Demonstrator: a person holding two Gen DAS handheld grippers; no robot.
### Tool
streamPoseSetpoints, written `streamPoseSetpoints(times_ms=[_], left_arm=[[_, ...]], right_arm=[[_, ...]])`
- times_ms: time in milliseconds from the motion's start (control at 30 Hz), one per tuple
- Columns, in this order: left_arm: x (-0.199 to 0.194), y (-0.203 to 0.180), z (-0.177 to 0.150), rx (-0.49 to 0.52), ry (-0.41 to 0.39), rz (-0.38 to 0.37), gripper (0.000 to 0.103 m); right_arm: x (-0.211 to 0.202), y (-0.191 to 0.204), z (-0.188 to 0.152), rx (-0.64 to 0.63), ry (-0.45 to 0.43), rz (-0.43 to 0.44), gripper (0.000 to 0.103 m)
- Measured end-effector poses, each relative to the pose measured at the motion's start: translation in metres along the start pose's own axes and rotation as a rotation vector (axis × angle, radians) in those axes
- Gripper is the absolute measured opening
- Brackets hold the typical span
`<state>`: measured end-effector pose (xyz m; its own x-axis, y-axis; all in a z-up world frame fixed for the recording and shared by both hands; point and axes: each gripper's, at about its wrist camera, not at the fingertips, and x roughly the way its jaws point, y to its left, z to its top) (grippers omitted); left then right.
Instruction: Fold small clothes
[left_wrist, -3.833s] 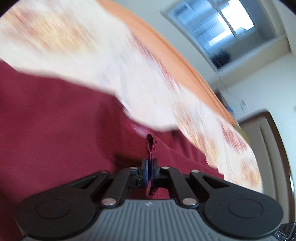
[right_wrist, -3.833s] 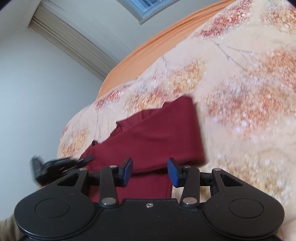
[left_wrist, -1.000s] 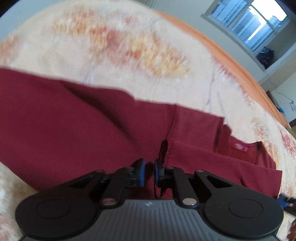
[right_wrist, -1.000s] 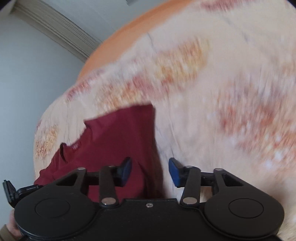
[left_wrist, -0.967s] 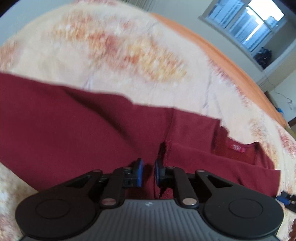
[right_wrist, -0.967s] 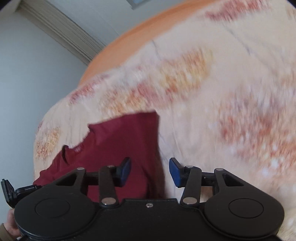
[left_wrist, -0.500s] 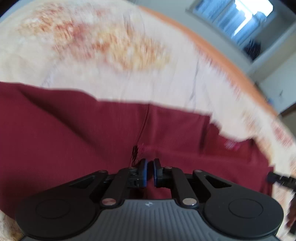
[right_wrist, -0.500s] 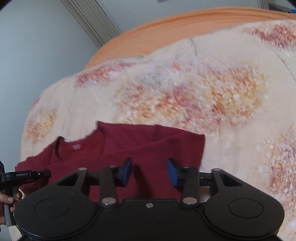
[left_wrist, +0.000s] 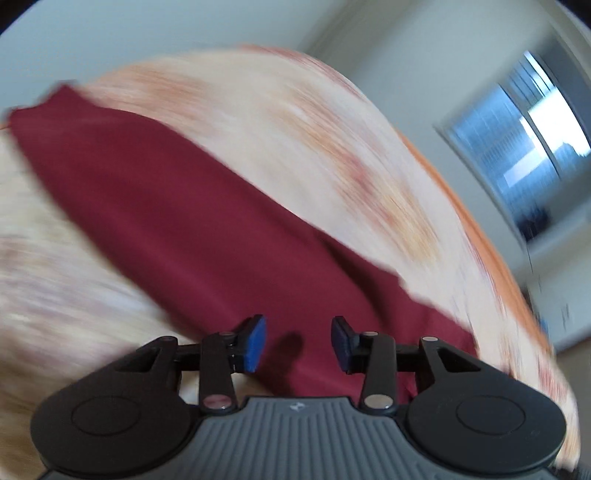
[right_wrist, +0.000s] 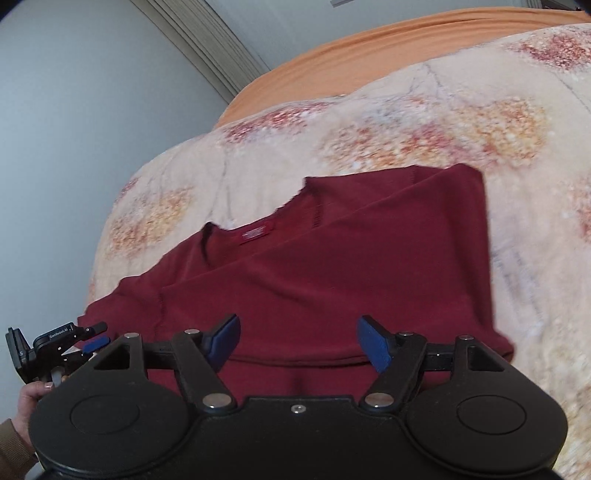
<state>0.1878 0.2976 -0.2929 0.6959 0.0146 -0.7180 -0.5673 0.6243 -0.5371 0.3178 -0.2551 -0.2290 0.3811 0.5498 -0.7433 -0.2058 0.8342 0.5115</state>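
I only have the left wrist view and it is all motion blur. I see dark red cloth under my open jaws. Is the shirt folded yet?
Observer: Partly. The right wrist view shows the maroon shirt with one side laid diagonally across its front.
Operator: Which end is the collar?
Observer: On the far side from the right gripper, with a small red label showing at the neck.
Operator: Is the right gripper holding anything?
Observer: No. Its jaws have just been opening; they stand wide above the near hem, nothing pinched.
Operator: Where is my left gripper?
Observer: The left gripper is at the shirt's left edge, held in a hand.
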Motion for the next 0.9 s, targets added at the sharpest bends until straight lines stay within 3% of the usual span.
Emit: streamPoseSetpoints(times_ms=[233, 300, 400, 500, 633, 733, 767, 833, 900], left_arm=[[-0.047, 0.124, 0.052, -0.322, -0.239, 0.112, 0.044], [-0.052, 0.154, 0.062, -0.395, -0.277, 0.151, 0.044], [-0.047, 0.187, 0.069, -0.474, -0.285, 0.127, 0.044], [-0.032, 0.195, 0.074, -0.468, -0.271, 0.069, 0.045], [-0.01, 0.201, 0.073, -0.552, -0.307, -0.11, 0.049], [0.002, 0.197, 0.071, -0.591, -0.321, -0.19, 0.048], [0.004, 0.192, 0.073, -0.575, -0.312, -0.188, 0.044], [0.004, 0.172, 0.08, -0.505, -0.289, -0.184, 0.017], [-0.004, 0.147, 0.084, -0.434, -0.303, -0.205, 0.014]], right_arm=[[0.016, 0.054, -0.005, -0.034, 0.007, 0.013, 0.074], [0.022, 0.069, -0.008, -0.044, 0.008, 0.016, 0.074], [0.028, 0.092, -0.012, -0.052, 0.001, 0.027, 0.074], [0.034, 0.112, -0.015, -0.063, -0.004, 0.044, 0.074], [0.041, 0.129, -0.016, -0.081, -0.004, 0.057, 0.074], [0.045, 0.137, -0.016, -0.079, -0.003, 0.063, 0.074], [0.046, 0.138, -0.016, -0.078, -0.004, 0.064, 0.074], [0.046, 0.139, -0.016, -0.074, -0.005, 0.068, 0.074], [0.045, 0.138, -0.015, -0.066, -0.009, 0.071, 0.074]])
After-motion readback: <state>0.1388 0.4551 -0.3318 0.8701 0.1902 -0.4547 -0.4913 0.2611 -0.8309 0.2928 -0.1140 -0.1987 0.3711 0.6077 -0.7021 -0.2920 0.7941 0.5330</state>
